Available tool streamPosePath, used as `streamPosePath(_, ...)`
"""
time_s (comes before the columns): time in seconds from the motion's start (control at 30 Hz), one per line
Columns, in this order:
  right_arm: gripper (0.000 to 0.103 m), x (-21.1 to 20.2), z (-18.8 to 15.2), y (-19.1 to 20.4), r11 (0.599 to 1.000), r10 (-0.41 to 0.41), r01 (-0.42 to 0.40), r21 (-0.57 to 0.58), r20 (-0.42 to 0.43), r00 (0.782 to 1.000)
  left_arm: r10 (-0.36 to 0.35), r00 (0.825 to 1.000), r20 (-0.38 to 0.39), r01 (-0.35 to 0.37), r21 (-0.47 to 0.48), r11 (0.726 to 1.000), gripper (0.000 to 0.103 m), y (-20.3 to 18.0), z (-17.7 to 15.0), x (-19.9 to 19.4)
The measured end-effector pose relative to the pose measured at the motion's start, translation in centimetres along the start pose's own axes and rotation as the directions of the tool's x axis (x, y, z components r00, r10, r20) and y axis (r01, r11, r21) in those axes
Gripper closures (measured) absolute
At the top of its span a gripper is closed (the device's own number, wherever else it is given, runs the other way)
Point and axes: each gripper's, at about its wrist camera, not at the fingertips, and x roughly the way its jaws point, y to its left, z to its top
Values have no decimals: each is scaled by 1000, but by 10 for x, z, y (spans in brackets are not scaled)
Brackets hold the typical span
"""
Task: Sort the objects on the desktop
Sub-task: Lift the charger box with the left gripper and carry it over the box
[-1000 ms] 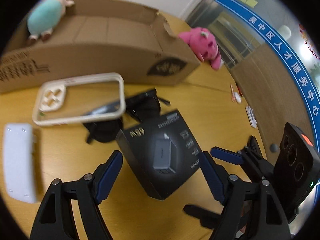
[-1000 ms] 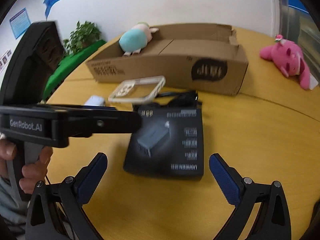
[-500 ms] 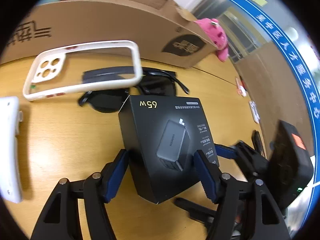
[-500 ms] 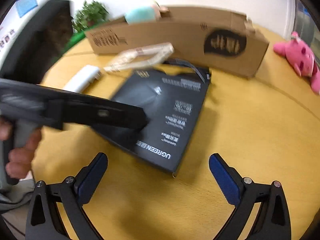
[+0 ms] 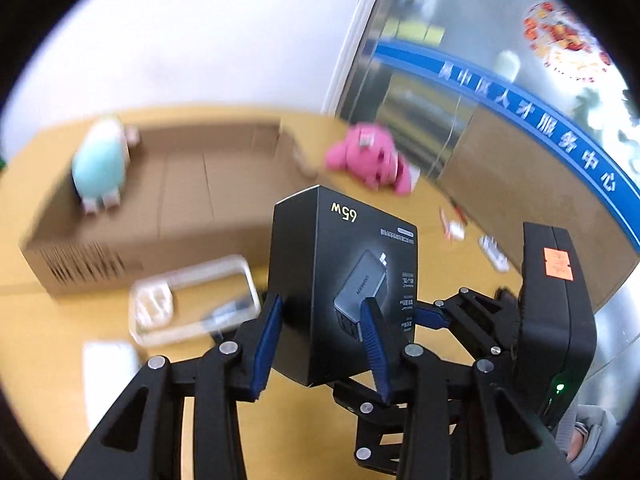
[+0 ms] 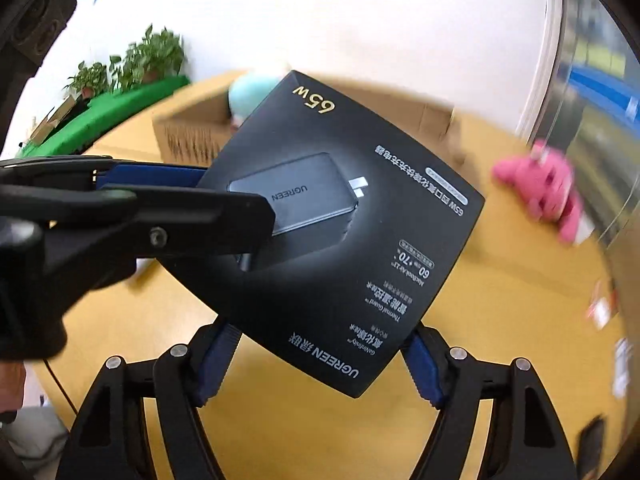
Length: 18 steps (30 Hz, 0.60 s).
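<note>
From the left wrist view, the black charger box [image 5: 344, 280] is being held clear of the counter [image 5: 60, 344] by the left tongs [image 5: 320, 340], whose blue pads are being pressed against its two opposite faces. The right tongs [image 5: 436, 316] are being seen just beside the box's far edge; whether they are gripping it cannot be told from here. Behind, the cardboard carton [image 5: 168, 204] is being shown with a teal plush [image 5: 100, 164] already lying inside it, which is being taken as one item sorted. A pink plush [image 5: 368, 160] is lying on the counter beyond the carton's end, a clear phone case [image 5: 192, 304] is resting in front of the carton over something dark, and a white item [image 5: 108, 364] is lying nearer still. The background is blurred, so finer detail is being left out.

From the right wrist view, the charger box [image 6: 344, 232] is being seen face-on and tilted, its lower corners sitting between the pads of the right tongs [image 6: 320, 356]. Contact is being suggested on both sides, yet a firm clamp cannot be confirmed. The left tongs [image 6: 224, 196] are being shown clamped on the box's left side. The carton [image 6: 192, 136], teal plush [image 6: 248, 92] and pink plush [image 6: 548, 192] are being glimpsed behind.

The task is being judged early: the box is in the air and not yet in the carton, and the case, white item and pink plush are waiting.
</note>
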Motion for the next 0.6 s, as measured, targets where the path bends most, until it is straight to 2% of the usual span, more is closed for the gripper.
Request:
streamPosePath(0.27,23,-34,66,19,994,-44,59,-90,158,986,36,982,183,-46,49,998,65,10,45,-44)
streamPosePath(0.6,23,-23,145,39,985,-60,99,-142,258,964,74,955,288,-102,82,991,65,38,100,-69)
